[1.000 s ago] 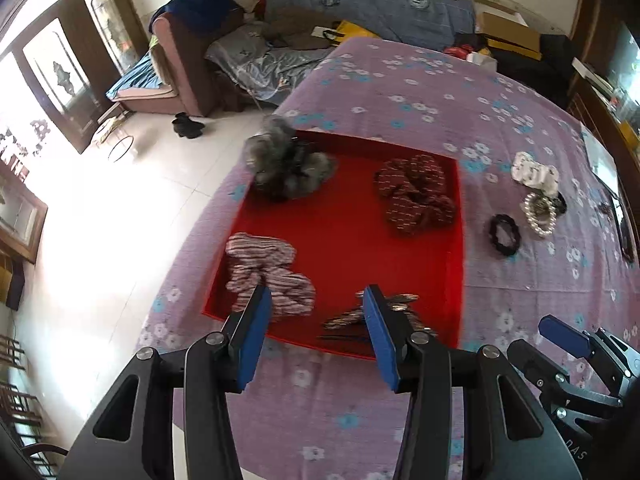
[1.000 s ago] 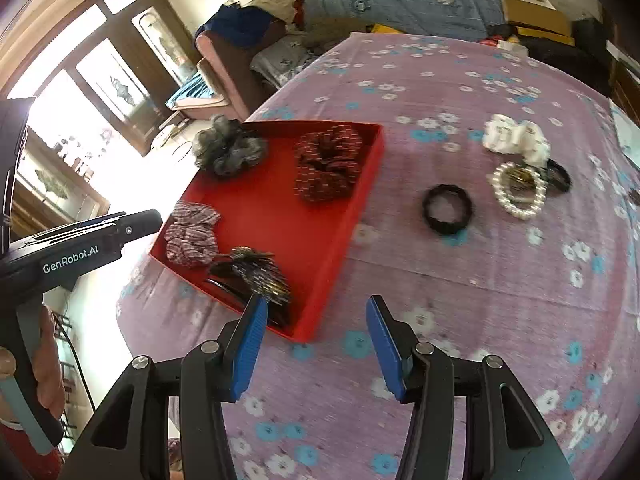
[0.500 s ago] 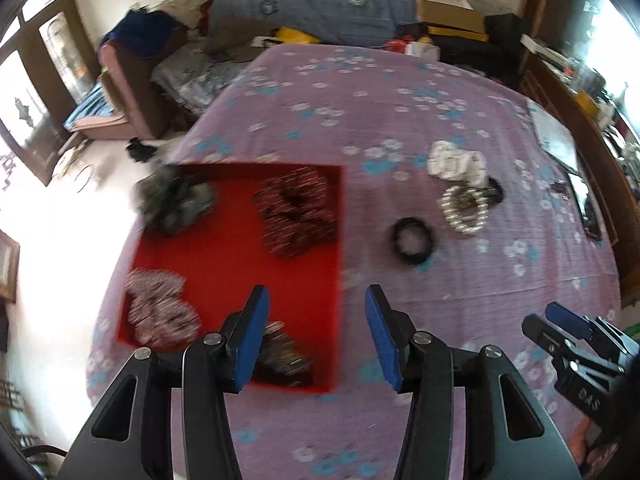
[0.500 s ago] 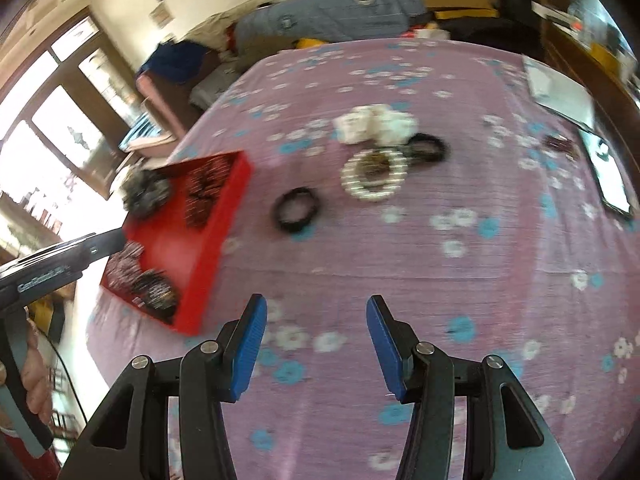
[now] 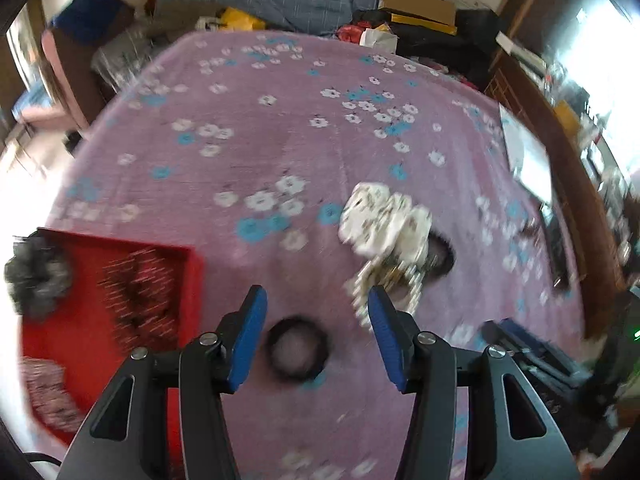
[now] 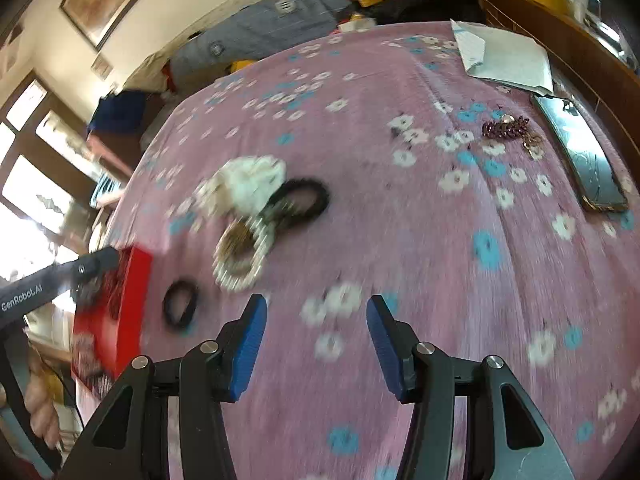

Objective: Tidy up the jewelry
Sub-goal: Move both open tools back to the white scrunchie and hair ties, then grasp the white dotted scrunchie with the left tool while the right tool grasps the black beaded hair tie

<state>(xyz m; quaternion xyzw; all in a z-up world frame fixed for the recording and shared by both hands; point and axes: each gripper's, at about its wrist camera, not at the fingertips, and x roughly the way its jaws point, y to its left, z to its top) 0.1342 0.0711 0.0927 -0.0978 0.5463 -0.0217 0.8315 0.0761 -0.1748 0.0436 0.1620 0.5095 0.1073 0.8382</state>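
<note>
Blur hid depth: left gripper [image 5: 316,332], jaws spread and empty, framed the black hair tie [image 5: 298,354] (right gripper [image 6: 316,334] likewise spread), so closing early might have missed it.

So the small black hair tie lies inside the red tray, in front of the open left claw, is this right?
Not quite. In the left wrist view the small black hair tie lies on the purple bedspread, beside the red tray, not inside it. The left claw is open, as you say.
</note>
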